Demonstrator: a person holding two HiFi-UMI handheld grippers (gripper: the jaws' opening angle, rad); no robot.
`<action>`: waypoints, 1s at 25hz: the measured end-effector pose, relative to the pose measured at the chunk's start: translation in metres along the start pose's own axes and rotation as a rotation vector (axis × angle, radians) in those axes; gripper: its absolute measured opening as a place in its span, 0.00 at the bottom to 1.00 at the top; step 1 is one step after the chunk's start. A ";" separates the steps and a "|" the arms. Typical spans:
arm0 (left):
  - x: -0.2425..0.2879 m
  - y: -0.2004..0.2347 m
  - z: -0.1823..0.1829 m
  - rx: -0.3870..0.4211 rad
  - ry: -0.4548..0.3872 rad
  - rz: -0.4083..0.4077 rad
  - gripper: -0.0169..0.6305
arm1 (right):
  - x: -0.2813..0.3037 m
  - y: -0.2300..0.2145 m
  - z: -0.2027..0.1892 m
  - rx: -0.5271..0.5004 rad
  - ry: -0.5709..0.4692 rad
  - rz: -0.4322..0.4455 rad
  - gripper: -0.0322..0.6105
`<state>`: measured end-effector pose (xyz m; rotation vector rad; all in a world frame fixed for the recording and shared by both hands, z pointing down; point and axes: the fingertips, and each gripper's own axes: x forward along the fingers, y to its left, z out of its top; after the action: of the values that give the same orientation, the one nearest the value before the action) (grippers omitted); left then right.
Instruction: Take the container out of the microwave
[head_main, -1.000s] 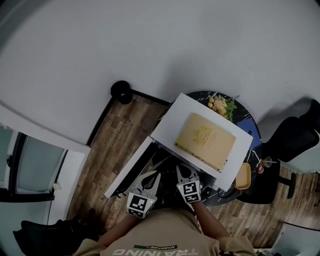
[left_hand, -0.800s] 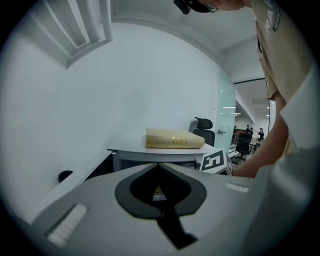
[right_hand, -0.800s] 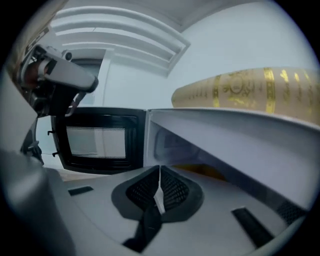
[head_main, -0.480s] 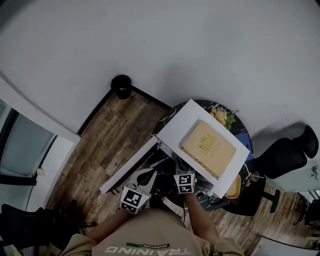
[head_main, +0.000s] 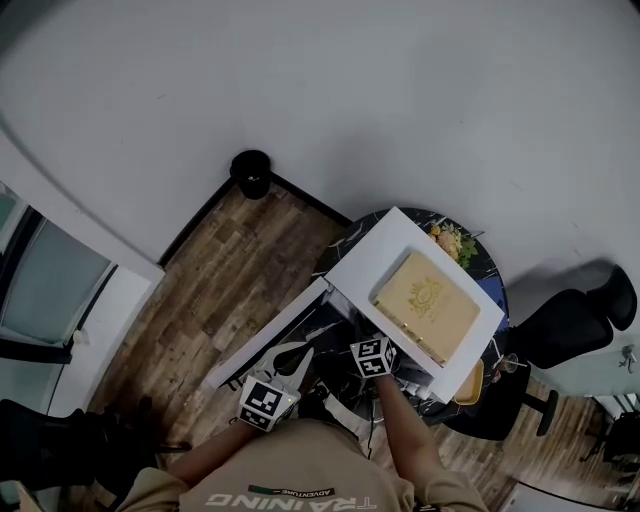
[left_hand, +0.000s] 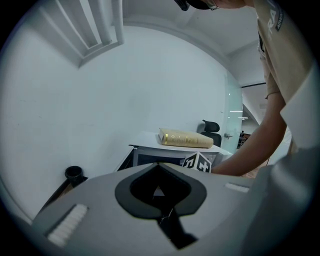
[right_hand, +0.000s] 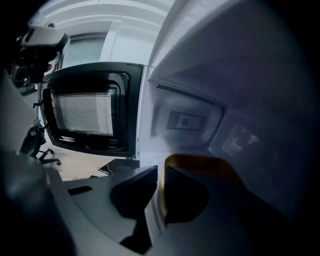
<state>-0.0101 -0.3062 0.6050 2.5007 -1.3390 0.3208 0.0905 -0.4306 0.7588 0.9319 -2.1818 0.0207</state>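
Note:
The white microwave (head_main: 395, 262) stands on a dark round table, its door (head_main: 268, 335) swung open to the left. In the right gripper view a yellow container (right_hand: 202, 167) sits inside the microwave cavity. My right gripper (right_hand: 161, 172) is shut on the container's near rim, one jaw outside the wall and one inside. In the head view only the right gripper's marker cube (head_main: 372, 357) shows at the opening, and the container is hidden. My left gripper (left_hand: 159, 167) is shut on nothing and hangs in front of the door (head_main: 268, 400), apart from the microwave (left_hand: 150, 150).
A gold book (head_main: 425, 303) lies on top of the microwave. Flowers (head_main: 450, 240) stand at the table's far side, and a yellow dish (head_main: 467, 385) sits at the right of the microwave. A black office chair (head_main: 575, 320) is at the right, and a black bin (head_main: 250, 172) stands by the wall.
The head view has shifted, so the microwave sits a little further right. Both grippers keep much the same place against the microwave, the right one still at the opening.

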 end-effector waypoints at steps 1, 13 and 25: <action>-0.001 0.001 -0.001 -0.003 0.003 0.002 0.04 | 0.002 0.000 0.001 -0.010 0.007 0.005 0.07; -0.002 -0.004 -0.002 -0.010 -0.006 -0.005 0.04 | 0.016 0.004 -0.012 -0.121 0.214 0.000 0.07; -0.002 -0.006 0.004 -0.013 -0.015 0.004 0.04 | -0.004 0.006 -0.005 -0.059 0.160 0.015 0.07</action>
<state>-0.0061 -0.3029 0.5994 2.4947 -1.3479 0.2930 0.0919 -0.4225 0.7612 0.8514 -2.0305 0.0362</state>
